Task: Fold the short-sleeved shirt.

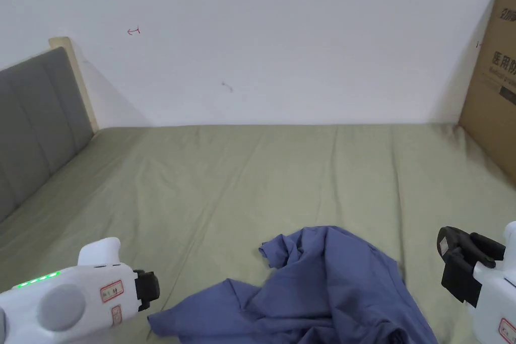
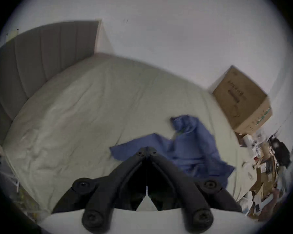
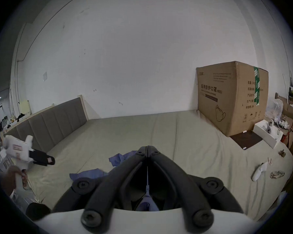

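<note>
Shirt [image 1: 322, 284], one, blue, crumpled on bed [image 1: 201, 184]; two tongs, left [image 2: 147, 150] and right [image 3: 147, 149], both closed, empty.

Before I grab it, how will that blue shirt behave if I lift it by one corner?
The shirt lies crumpled in soft folds on the bed, so it will probably hang limp and trail. It looks thin, so likely light. Pushed, it would probably bunch up, not slide. Both grippers, left and right, are shut and empty.

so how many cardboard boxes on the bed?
1: the large cardboard box stands at the bed's far right corner against the wall. Clutter past the bed's right edge may hide more.
</note>
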